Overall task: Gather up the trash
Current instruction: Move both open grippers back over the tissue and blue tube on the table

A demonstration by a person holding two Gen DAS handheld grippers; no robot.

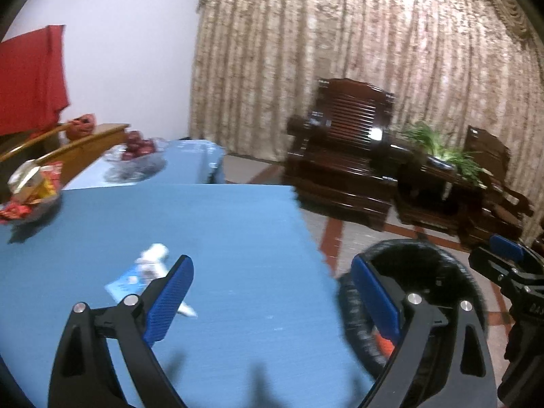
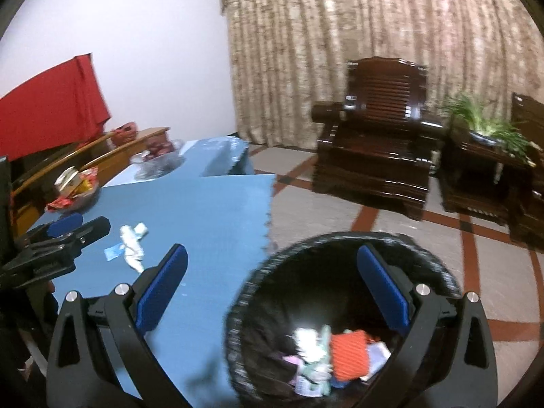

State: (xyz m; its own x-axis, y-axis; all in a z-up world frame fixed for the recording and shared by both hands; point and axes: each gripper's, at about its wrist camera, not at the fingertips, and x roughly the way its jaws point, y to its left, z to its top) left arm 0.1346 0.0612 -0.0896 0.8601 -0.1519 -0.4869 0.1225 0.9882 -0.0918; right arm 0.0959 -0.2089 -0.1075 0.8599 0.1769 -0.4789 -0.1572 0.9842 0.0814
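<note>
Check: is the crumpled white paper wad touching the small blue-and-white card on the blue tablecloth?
Touching. In the right wrist view the crumpled white paper wad overlaps the edge of the small blue-and-white card with no tablecloth between them.

Both views are dim and slightly grainy, lit by indoor light from above — the curtain (image 1: pixel 357 61) shows no daylight through it. Motion blur smears most things: the dark armchair (image 1: pixel 343 156) shows doubled edges in the left wrist view, and the bin rim (image 2: pixel 258 272) streaks in the right. A hot white glare sits inside the bin. Soft shadows, probably the grippers' own, fall on the blue tablecloth (image 1: pixel 221 231) near the bottom edge. Fisheye distortion bends the curtain folds, and black vignetting cuts the corners.
</note>
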